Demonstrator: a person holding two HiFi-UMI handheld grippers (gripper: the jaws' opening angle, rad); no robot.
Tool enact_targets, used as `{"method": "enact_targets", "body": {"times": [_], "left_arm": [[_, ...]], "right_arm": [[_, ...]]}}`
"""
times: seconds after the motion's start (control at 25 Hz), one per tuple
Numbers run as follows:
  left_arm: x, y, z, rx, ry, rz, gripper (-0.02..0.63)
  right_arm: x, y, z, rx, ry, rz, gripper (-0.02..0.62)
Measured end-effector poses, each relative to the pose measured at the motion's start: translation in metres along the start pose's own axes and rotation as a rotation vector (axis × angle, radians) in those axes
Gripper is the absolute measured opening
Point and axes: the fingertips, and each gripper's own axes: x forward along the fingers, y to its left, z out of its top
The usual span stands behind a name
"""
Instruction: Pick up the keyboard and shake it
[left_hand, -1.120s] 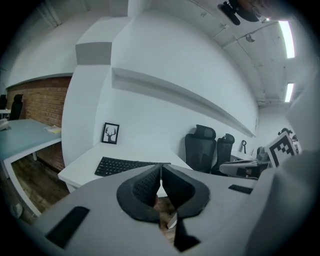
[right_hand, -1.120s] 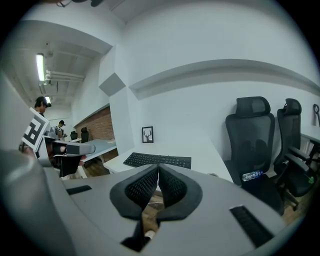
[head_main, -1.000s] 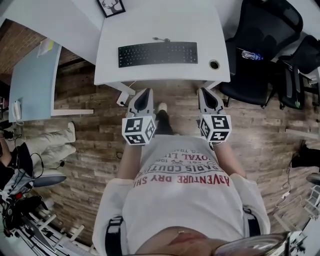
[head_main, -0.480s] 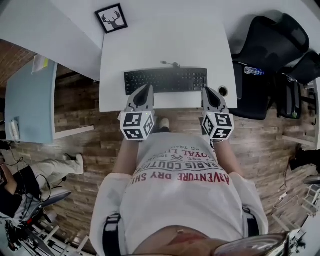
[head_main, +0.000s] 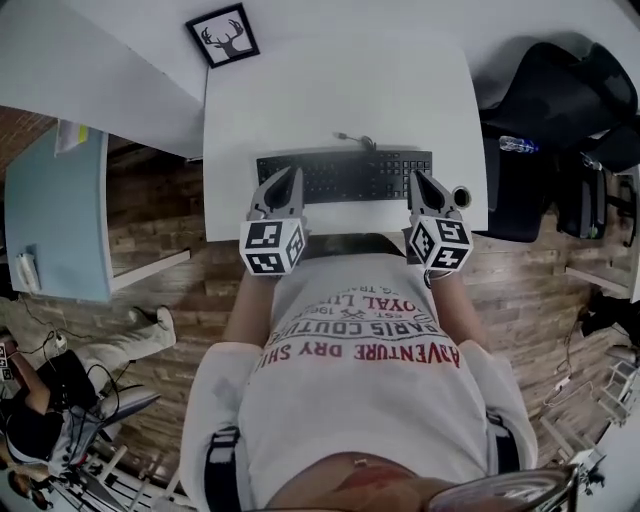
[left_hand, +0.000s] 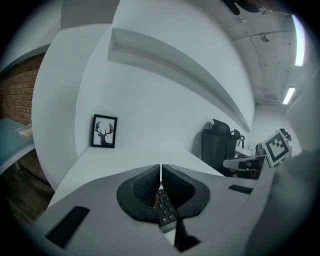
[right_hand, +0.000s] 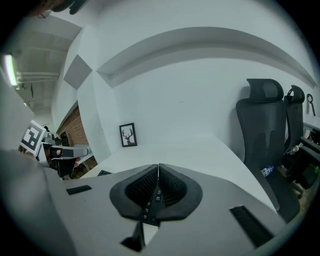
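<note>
Keyboard (head_main: 345, 176) lies flat on white worktop (head_main: 330, 90), just under both tips. Left tongs (head_main: 289, 175) pressed together, nothing pinched, over its left end. Right tongs (head_main: 415, 178) likewise pressed together & empty, over its right end.

White desk (head_main: 330, 90), wood floor (head_main: 170, 290)

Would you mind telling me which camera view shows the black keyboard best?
The head view: it shows the whole flat black keyboard from above, lying on the white desk. The left gripper view catches only a few of its keys, and the right gripper view only a few keys.
</note>
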Motion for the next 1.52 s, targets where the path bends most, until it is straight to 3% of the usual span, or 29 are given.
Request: {"method": "enact_targets", "body": {"times": [0.12,0.28,0.44,0.48,0.52,0.56,0.76,1.04,1.52], "left_arm": [[0.015,0.009,-0.018,0.001,0.052,0.009,0.032],[0.026,0.025,-0.047,-0.057,0.128,0.012,0.032],[0.029,0.044,-0.063,-0.067,0.16,0.013,0.034],[0.03,0.051,-0.066,-0.072,0.167,0.019,0.053],[0.03,0.059,-0.07,-0.078,0.176,0.031,0.123],[0.031,0.068,-0.075,-0.085,0.187,0.048,0.17],[0.035,0.111,-0.109,-0.105,0.286,0.112,0.27],[0.051,0.122,-0.139,-0.119,0.414,0.022,0.307],[0.061,0.115,-0.145,-0.188,0.458,-0.152,0.299]], "right_arm": [[0.014,-0.011,-0.014,0.008,0.048,0.013,0.026],[0.032,-0.025,-0.036,-0.024,0.122,0.06,0.028],[0.042,-0.042,-0.049,0.008,0.173,0.09,0.04],[0.044,-0.046,-0.053,0.015,0.191,0.101,0.119],[0.047,-0.049,-0.057,0.015,0.209,0.112,0.181],[0.05,-0.053,-0.062,0.01,0.225,0.118,0.196],[0.061,-0.082,-0.085,0.003,0.284,0.102,0.247],[0.071,-0.105,-0.112,0.158,0.388,0.12,0.267],[0.079,-0.1,-0.13,0.21,0.515,0.269,0.267]]}}
